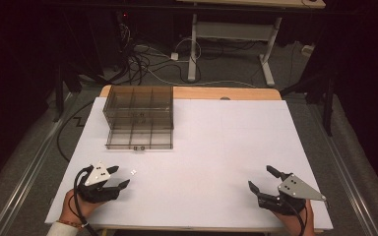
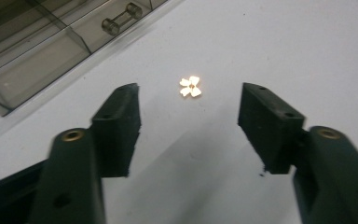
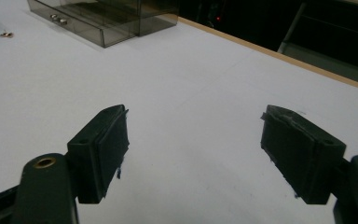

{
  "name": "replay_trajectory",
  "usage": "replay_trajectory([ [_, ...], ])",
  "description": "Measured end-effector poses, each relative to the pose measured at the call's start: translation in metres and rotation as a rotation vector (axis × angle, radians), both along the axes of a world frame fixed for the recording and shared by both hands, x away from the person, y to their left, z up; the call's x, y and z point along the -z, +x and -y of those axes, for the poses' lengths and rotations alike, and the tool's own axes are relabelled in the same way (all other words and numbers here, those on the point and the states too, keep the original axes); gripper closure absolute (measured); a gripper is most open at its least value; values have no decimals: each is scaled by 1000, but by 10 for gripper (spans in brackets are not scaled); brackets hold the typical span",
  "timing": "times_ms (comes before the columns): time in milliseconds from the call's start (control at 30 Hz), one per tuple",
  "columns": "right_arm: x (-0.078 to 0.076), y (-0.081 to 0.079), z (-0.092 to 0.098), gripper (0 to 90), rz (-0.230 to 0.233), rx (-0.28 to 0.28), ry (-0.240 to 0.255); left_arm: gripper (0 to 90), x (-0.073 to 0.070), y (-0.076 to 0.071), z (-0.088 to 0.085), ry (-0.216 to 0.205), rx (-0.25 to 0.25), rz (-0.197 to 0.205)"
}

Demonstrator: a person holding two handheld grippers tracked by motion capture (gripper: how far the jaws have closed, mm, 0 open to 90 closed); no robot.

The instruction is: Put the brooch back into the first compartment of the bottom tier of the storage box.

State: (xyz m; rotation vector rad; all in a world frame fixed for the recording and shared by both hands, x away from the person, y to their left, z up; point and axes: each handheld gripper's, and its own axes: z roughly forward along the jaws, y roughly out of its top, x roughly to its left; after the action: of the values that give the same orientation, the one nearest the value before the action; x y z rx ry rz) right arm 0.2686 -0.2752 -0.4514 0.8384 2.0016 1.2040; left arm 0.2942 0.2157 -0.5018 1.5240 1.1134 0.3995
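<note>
My left tongs [image 1: 120, 177] gape wide just short of a tiny bow-shaped charm [image 2: 190, 87] on the white worktop [image 1: 211, 147]; my right tongs [image 1: 262, 179] rest released, near the smoky drawer box [image 1: 139, 117].

Overhead forward; both jaw cameras low, perhaps table-near

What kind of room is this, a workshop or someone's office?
Probably a lab or test room: a table covered in plain white, loose cables tangled on the floor behind it, and a person holding a left gripper and right gripper.
</note>
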Motion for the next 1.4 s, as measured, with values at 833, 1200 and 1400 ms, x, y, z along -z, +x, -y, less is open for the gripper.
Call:
replay_trajectory([
  [833, 5, 1, -5, 276, -32, -94, -9, 757, 8, 34, 21, 1, 41, -111],
  [1200, 6, 0, -6, 294, -40, -92, -33, 757, 6, 33, 17, -19, 39, -97],
  [1400, 5, -1, -6, 295, -32, -96, -34, 757, 6, 32, 16, -13, 32, -83],
])
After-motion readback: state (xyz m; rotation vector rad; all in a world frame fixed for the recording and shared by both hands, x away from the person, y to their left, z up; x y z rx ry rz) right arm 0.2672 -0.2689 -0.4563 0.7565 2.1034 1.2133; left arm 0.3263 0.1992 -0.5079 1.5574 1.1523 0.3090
